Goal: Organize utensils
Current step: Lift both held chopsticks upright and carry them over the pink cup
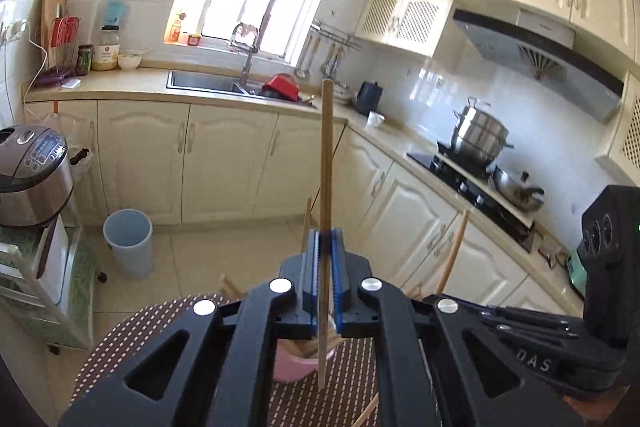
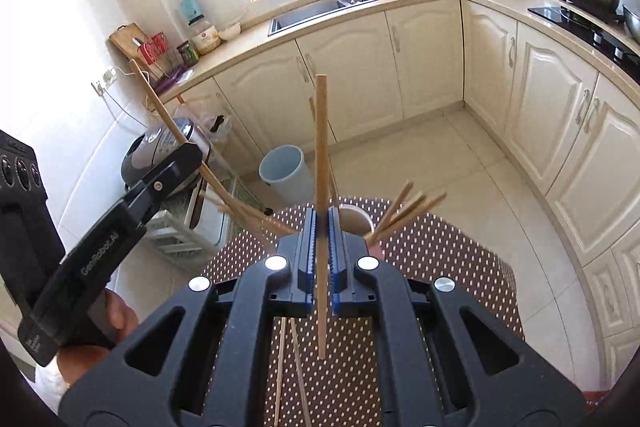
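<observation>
Kitchen, round worktop [image 2: 440, 259] with a dotted cloth: you hold one chopstick in each pair of tongs, both raised above the cloth. Your left tongs [image 1: 327, 239] are clamped tight on a chopstick [image 1: 326, 155] that stands near upright through the centre of the left view, its lower end hanging over the pink cup [image 1: 296, 363] at the bottom of the frame. Your right tongs [image 2: 321, 227] are closed just as firmly on a second chopstick [image 2: 320, 147], upright in the middle of the right view. The cup [image 2: 356, 219] sits just behind those tongs, with more chopsticks [image 2: 404, 211] fanning out of it toward the right. Two loose chopsticks [image 2: 296, 367] lie on the cloth at lower centre.

The step in hand looks like dropping each stick into the cup. To do it well, bring one stick at a time over the rim, keep it close to vertical, and lower its tip inside before you let go. The sticks already leaning there could deflect it, so aim for the open side. Keep your two tools from crossing.
</observation>
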A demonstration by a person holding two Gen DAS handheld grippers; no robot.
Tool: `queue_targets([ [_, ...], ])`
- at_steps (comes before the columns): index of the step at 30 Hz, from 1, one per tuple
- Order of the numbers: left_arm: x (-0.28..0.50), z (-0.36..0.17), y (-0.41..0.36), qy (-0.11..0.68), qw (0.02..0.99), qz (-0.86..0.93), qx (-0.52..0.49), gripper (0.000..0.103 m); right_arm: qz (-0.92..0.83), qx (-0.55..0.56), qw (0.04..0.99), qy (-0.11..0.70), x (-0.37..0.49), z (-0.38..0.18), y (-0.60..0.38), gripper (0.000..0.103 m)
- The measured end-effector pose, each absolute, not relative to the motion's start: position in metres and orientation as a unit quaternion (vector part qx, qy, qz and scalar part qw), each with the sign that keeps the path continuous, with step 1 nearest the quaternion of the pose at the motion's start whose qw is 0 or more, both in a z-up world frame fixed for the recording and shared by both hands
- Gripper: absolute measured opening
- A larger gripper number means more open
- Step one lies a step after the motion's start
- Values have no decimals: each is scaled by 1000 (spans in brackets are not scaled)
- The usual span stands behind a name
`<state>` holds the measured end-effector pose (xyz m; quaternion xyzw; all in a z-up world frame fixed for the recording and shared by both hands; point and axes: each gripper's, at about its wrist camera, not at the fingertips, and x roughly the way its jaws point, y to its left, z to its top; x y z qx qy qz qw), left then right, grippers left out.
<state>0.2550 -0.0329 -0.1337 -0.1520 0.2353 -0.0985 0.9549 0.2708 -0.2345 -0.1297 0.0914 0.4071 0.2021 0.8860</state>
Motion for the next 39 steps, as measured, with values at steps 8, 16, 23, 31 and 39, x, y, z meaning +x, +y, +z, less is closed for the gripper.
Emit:
queue_targets([
  [8,286,-149,-50,229,962,-74,-129,6,214,93,892,387,302,-124,-237,6],
  [16,296,-170,-60,242,962,-63,-105,6,215,97,901,365,321,-119,-240,6],
  [23,294,-185,-65,247,964,-58,-73,6,219,95,906,349,329,-125,-234,6],
  [31,290,-201,-64,277,956,-62,-76,6,216,78,914,334,327,-136,-226,6],
  [39,286,-197,-50,286,951,-65,-101,10,217,59,917,329,320,-152,-217,6],
])
